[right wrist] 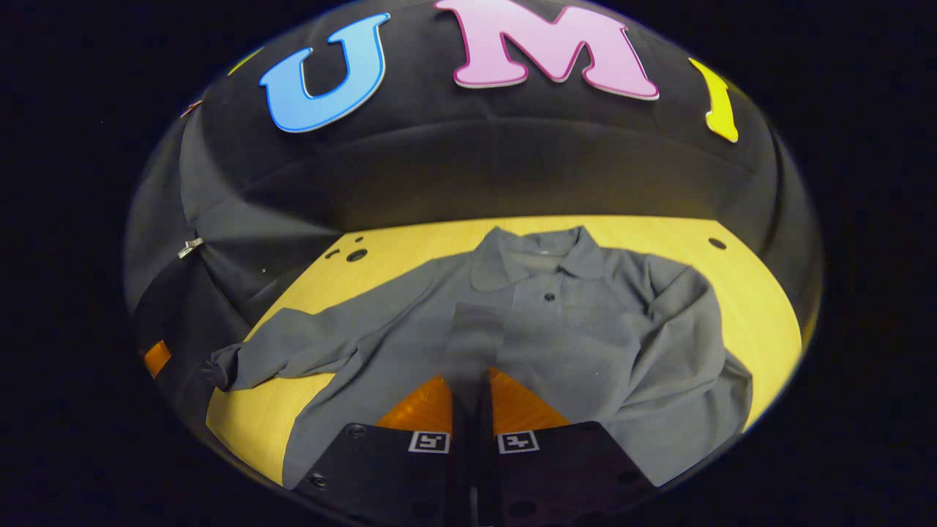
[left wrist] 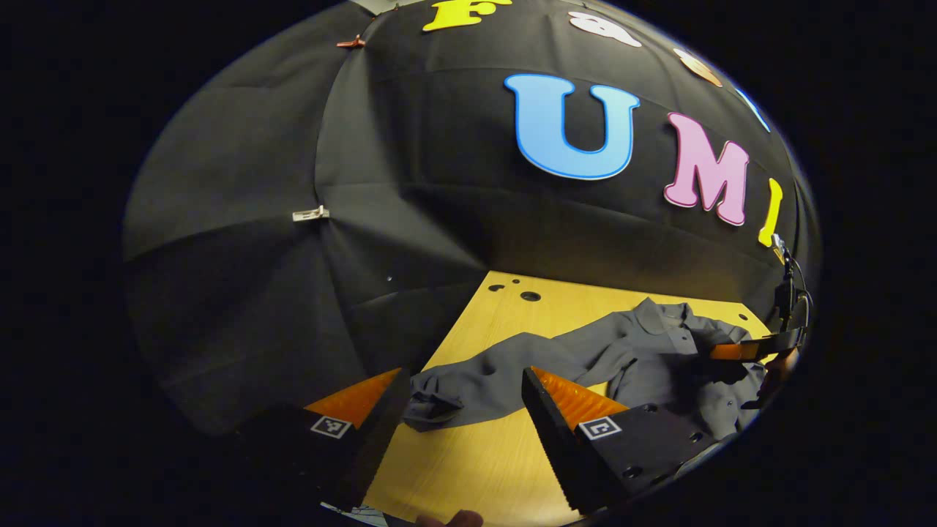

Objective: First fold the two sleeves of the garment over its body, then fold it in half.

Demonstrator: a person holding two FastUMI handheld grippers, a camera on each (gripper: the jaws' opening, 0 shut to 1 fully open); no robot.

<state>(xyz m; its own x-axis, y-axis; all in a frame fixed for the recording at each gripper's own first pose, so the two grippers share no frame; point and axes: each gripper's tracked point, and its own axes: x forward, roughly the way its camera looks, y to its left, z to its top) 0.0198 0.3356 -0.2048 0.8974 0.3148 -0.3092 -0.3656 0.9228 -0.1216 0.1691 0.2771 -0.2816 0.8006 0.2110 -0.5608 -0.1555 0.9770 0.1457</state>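
Your shirt (right wrist: 556,329) lies flat on the table (right wrist: 761,293), collar toward the wall, body running away from you. In the right gripper view, one sleeve (right wrist: 483,344) lies folded over the body, pinched in your closed right gripper (right wrist: 468,388). In the left gripper view, your left gripper (left wrist: 461,402) hangs open above the outstretched sleeve's cuff (left wrist: 432,402).

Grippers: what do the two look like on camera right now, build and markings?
Left gripper: two wedge-shaped ribbed fingers on dark perforated blocks, each carrying a small square black-and-white tag. Right gripper: the same build, two tags side by side. In the left gripper view it appears at the far edge with a dark cable looping above.
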